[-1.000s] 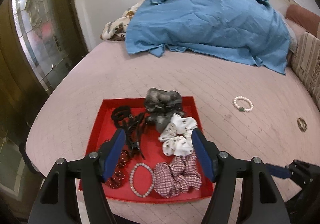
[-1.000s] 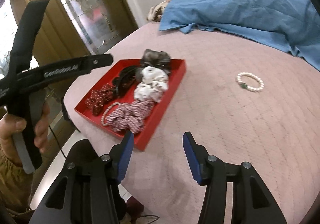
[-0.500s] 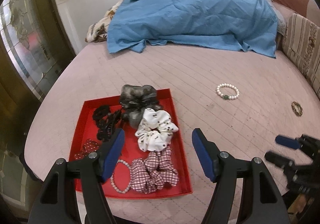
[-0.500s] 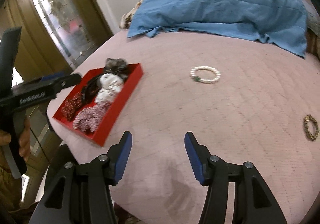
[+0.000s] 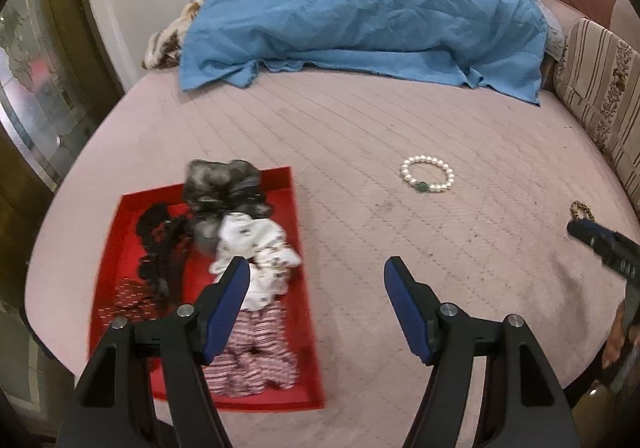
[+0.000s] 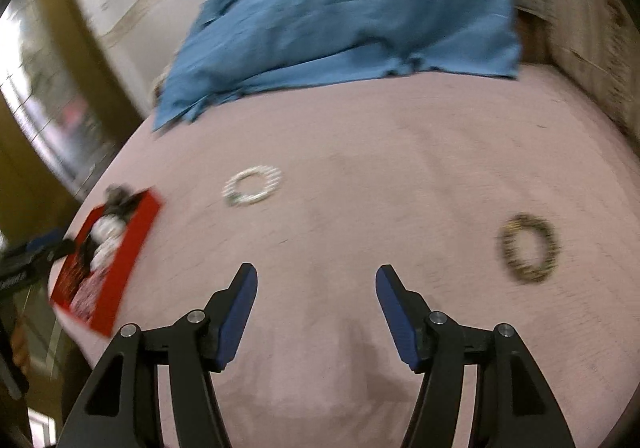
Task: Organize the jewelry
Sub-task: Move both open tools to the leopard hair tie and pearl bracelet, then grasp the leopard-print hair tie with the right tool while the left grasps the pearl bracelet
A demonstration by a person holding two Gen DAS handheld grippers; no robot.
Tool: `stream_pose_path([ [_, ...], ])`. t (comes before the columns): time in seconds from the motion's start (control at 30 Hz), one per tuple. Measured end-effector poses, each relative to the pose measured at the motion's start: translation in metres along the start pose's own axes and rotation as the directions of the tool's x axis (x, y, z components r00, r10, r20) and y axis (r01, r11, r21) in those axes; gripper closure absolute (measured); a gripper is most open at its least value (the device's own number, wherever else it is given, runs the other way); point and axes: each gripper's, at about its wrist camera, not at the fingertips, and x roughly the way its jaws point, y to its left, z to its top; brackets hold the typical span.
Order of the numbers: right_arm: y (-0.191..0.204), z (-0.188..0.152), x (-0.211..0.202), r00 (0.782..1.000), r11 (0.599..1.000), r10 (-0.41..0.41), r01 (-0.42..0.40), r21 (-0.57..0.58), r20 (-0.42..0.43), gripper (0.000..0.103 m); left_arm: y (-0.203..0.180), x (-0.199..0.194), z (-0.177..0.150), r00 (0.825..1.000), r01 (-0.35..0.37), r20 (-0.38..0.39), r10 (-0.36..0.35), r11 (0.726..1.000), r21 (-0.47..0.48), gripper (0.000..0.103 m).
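Note:
A red tray (image 5: pixel 288 184) (image 6: pixel 140 220) on the pink bed holds several scrunchies, a black clip and a bead bracelet. A white pearl bracelet (image 5: pixel 427 178) (image 6: pixel 253 190) lies loose on the mattress. A dark gold bracelet (image 5: pixel 582 209) (image 6: pixel 527 247) lies further right. My left gripper (image 5: pixel 316 268) is open and empty, its left finger over the tray's right side. My right gripper (image 6: pixel 316 274) hovers over bare mattress, its jaws opening with nothing between them; the gold bracelet is to its right. Its tip (image 5: pixel 588 230) shows at the left wrist view's right edge, just below the gold bracelet.
A crumpled blue sheet (image 5: pixel 360 16) covers the far end of the bed. Striped cushions (image 5: pixel 600 88) line the right side. A glass-panelled door (image 5: pixel 36 88) stands at the left beyond the mattress edge. A hand (image 5: pixel 616 344) shows at the lower right.
Both grippers moved right across the bed, away from the tray. The right one swung much further, bringing the gold bracelet into its view, and its jaws widened. The left stayed open.

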Motion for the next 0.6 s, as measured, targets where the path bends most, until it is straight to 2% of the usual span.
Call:
stream_pose_path([
  [0.23,-0.084,0.024,-0.01,0.996,0.981,-0.067,0.054,0.189,0.064,0.037,-0.031,0.034,0.017,0.995,0.079,-0.051,-0.08,0.996,-0.029,0.034],
  [0.4,-0.131,0.027,-0.011,0.993,0.948,-0.115,0.099,0.303,0.035,0.038,-0.045,0.07,0.036,0.989,0.124,-0.065,-0.129,0.989,-0.084,0.034],
  [0.53,-0.14,0.024,-0.005,0.99,0.937,-0.142,0.138,0.321,-0.011,0.046,-0.049,0.102,0.051,0.985,0.136,-0.092,-0.148,0.983,-0.126,0.034],
  [0.6,-0.136,0.024,-0.002,0.98,0.937,-0.196,0.196,0.288,-0.031,0.049,-0.052,0.116,0.057,0.984,0.13,-0.102,-0.143,0.983,-0.127,0.034],
])
